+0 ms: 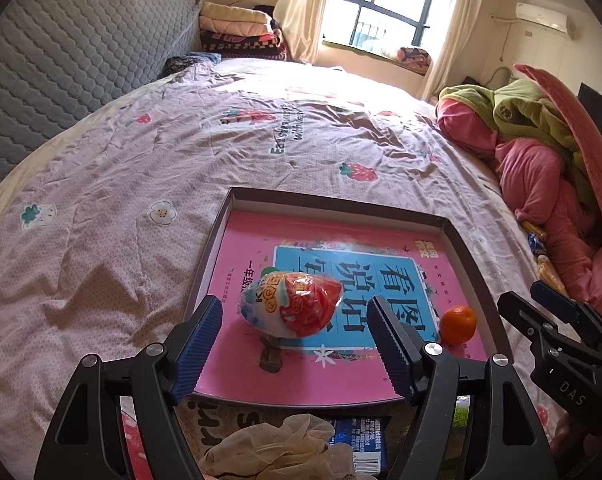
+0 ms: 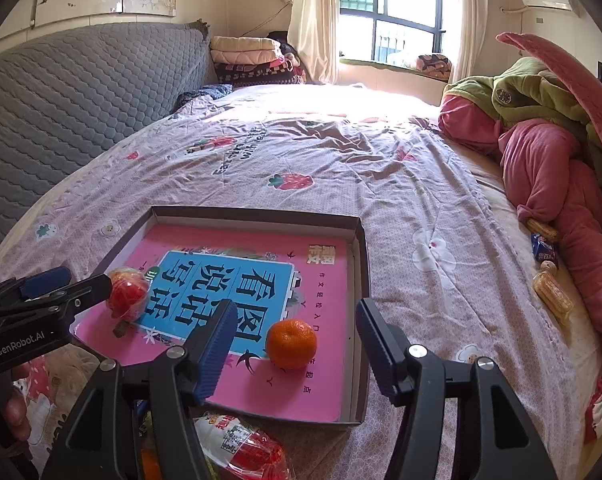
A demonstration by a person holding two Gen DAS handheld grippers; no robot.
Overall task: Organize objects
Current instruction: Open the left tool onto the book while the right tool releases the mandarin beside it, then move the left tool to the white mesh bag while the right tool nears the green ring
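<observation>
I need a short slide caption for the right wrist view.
Open right hand-held gripper above an orange on a pink book inside a box.

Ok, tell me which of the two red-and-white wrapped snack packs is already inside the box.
The wrapped pack lying on the pink book in the box, between the left gripper's open jaws. The other pack lies outside, on the bed before the box's near wall.

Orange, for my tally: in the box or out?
In: the orange sits on the pink book inside the box.

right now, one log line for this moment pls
left tool: open | right tool: open | wrapped egg toy, tangerine: in box
</observation>
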